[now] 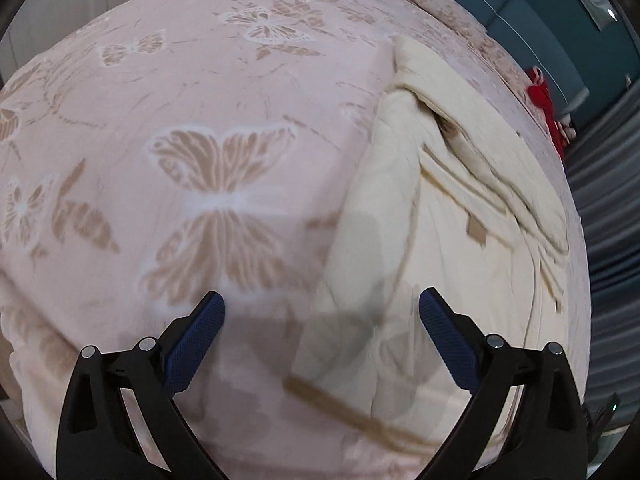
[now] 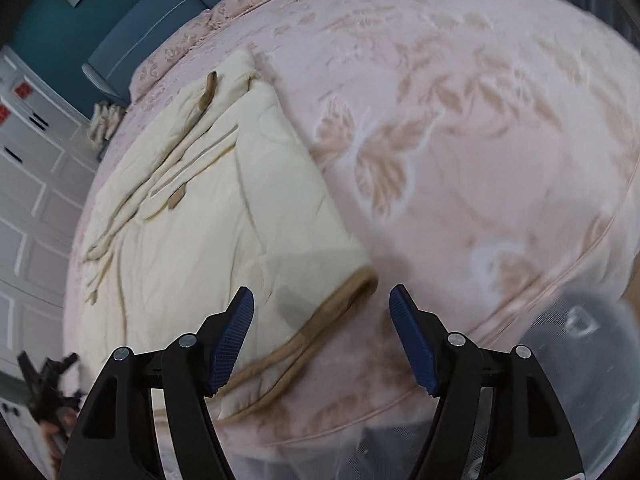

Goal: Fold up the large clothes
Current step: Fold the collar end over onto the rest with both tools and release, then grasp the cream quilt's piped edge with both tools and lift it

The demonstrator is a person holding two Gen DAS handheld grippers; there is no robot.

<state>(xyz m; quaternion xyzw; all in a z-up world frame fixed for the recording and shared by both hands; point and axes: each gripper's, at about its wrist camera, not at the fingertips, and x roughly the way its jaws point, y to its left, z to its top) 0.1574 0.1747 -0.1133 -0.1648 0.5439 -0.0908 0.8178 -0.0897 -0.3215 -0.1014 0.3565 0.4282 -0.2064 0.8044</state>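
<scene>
A bed (image 2: 480,92) under a pale pink bedspread with tan butterfly and leaf patterns fills the room; behind it stands a teal padded headboard (image 2: 160,12), with white panelled cabinet doors (image 2: 28,184) to one side and grey pleated curtains (image 1: 612,208) to the other

Soft, even indoor light; faint gripper shadows fall on the bedspread (image 1: 224,80). Motion blur smears both views, perhaps worst low down. Fisheye bends and darkens the edges.
</scene>
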